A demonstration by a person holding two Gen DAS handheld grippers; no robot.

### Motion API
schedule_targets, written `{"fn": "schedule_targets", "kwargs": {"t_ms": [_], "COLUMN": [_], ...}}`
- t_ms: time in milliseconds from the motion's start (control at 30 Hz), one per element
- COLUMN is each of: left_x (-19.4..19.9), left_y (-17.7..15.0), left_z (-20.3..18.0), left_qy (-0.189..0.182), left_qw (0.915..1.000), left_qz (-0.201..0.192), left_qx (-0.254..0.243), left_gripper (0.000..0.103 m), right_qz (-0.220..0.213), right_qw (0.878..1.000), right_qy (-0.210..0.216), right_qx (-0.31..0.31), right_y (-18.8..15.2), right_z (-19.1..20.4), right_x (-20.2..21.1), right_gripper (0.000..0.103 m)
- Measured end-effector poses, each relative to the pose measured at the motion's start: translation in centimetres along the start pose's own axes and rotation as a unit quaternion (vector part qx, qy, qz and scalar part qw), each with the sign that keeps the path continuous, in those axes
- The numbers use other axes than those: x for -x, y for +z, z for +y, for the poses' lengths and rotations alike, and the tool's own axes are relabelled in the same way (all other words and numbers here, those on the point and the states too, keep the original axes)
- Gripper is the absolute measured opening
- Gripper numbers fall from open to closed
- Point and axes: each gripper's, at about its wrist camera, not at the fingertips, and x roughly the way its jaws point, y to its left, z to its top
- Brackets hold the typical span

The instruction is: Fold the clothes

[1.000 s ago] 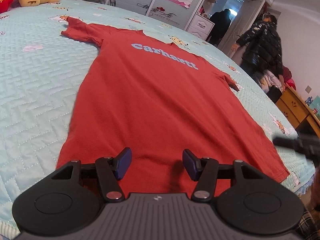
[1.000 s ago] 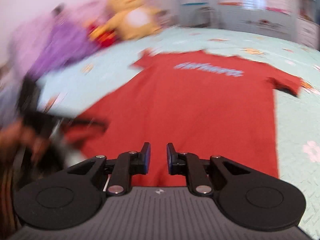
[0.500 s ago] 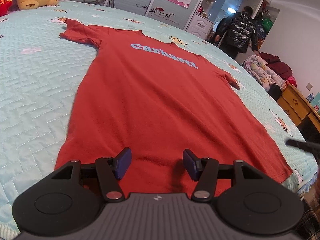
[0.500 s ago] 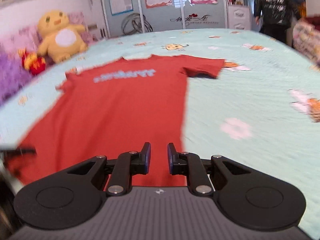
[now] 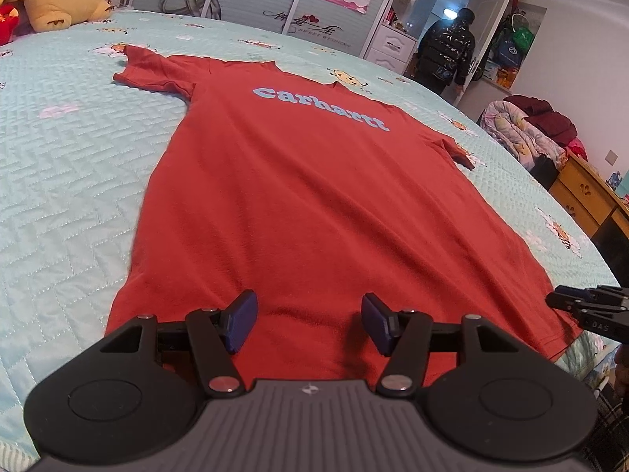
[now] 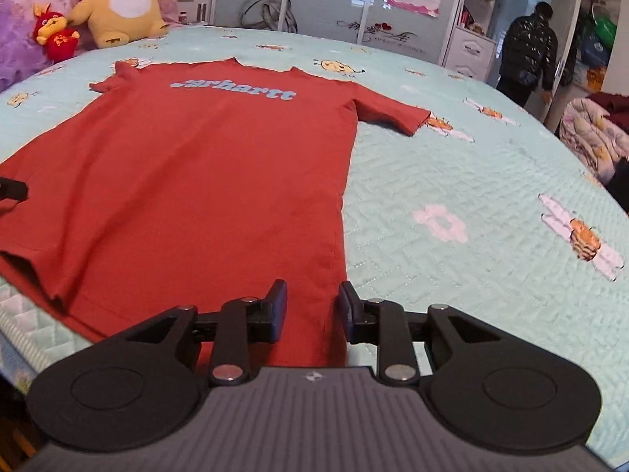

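Left wrist view: the left gripper [image 5: 308, 322] hovers tilted down over the hem of the red T-shirt [image 5: 298, 196], fingers wide apart, holding nothing; the right gripper's tip [image 5: 589, 306] shows beside the hem's right corner. Right wrist view: the right gripper [image 6: 310, 310], fingers just opening and empty, straddles the shirt's right side edge on the bed [image 6: 471, 204]; a yellow plush toy [image 6: 122, 4] sits beyond.

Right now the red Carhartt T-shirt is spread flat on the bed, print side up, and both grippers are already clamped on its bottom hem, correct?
Not quite. The red Carhartt T-shirt does lie flat on the bed, print up, but neither gripper is clamped. Each wrist view shows it: the left gripper stands open over the hem, and the right gripper, whose jaws have just been opening, straddles the shirt's side edge without pinching it.
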Motion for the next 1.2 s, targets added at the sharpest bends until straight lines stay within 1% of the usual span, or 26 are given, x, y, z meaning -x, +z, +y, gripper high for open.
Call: {"fn": "schedule_targets", "kwargs": {"t_ms": [33, 67, 267, 367, 433, 500, 533, 600, 633, 733, 800, 833, 900, 1033, 1100, 1133, 1167, 1200], "left_x": [0.0, 0.0, 0.0, 0.0, -0.1, -0.1, -0.1, 0.0, 0.1, 0.2, 0.2, 0.2, 0.2, 0.1, 0.4, 0.7, 1.0, 1.3], "left_y": [0.0, 0.0, 0.0, 0.0, 0.0, 0.0, 0.0, 0.0, 0.0, 0.0, 0.0, 0.1, 0.1, 0.1, 0.2, 0.3, 0.4, 0.5], "left_z": [0.0, 0.0, 0.0, 0.0, -0.1, -0.1, -0.1, 0.0, 0.2, 0.5, 0.6, 0.6, 0.5, 0.3, 0.0, -0.2, -0.4, -0.7], "left_qy": [0.000, 0.000, -0.001, -0.001, -0.001, -0.001, -0.001, -0.003, -0.005, -0.011, -0.012, -0.013, -0.012, -0.007, -0.010, -0.013, -0.016, -0.019], "left_qw": [1.0000, 1.0000, 1.0000, 1.0000, 1.0000, 1.0000, 1.0000, 1.0000, 1.0000, 0.9998, 0.9998, 0.9998, 0.9998, 0.9999, 0.9999, 0.9999, 0.9998, 0.9996], "left_qz": [0.000, 0.000, 0.000, 0.000, -0.001, 0.000, 0.000, 0.000, 0.000, -0.001, -0.001, -0.001, 0.000, 0.001, -0.004, -0.010, -0.015, -0.020], "left_qx": [0.000, 0.000, 0.001, 0.001, 0.001, -0.002, -0.003, -0.001, 0.003, 0.013, 0.016, 0.018, 0.017, 0.009, 0.005, 0.003, 0.000, -0.002], "left_gripper": [0.061, 0.062, 0.062, 0.063, 0.064, 0.064, 0.064, 0.064, 0.064, 0.064, 0.064, 0.064, 0.064, 0.064, 0.064, 0.061, 0.060, 0.056], "right_qz": [0.003, 0.005, 0.006, 0.003, 0.005, 0.005, 0.004, 0.004, 0.005, 0.012, 0.034, 0.037, 0.038, 0.015, -0.008, -0.019, -0.028, -0.032], "right_qw": [1.000, 1.000, 0.998, 0.999, 0.999, 0.999, 1.000, 0.999, 0.999, 0.999, 0.997, 0.996, 0.993, 0.988, 0.982, 0.978, 0.974, 0.972], "right_qy": [0.004, 0.011, 0.027, 0.009, 0.016, 0.020, 0.021, 0.022, 0.021, -0.002, -0.023, -0.023, -0.006, 0.041, 0.055, 0.063, 0.073, 0.081], "right_qx": [-0.005, -0.010, -0.048, -0.041, -0.038, -0.028, -0.021, -0.022, -0.024, -0.044, -0.061, -0.071, -0.107, -0.147, -0.180, -0.196, -0.211, -0.218], "right_y": [-0.1, -0.3, -0.5, -0.6, -0.8, -0.9, -1.0, -0.7, -0.6, -0.5, -1.0, -1.3, -1.7, -1.3, -0.6, -0.2, 0.4, 0.9], "right_z": [-0.1, -0.1, -1.1, -1.0, -0.9, -0.6, -0.4, -0.5, -0.7, -2.9, -4.7, -5.4, -6.5, -6.8, -7.0, -7.1, -7.5, -7.6], "right_x": [-0.1, -0.2, -0.1, 0.1, -0.1, -0.2, -0.2, 0.0, 0.1, 1.0, 0.3, 0.1, 0.2, 0.8, 0.9, 0.9, 0.5, -0.1], "right_gripper": [0.026, 0.020, 0.016, 0.017, 0.017, 0.010, 0.004, 0.001, 0.000, 0.000, 0.000, 0.000, 0.000, 0.000, 0.003, 0.011, 0.024, 0.030]}}
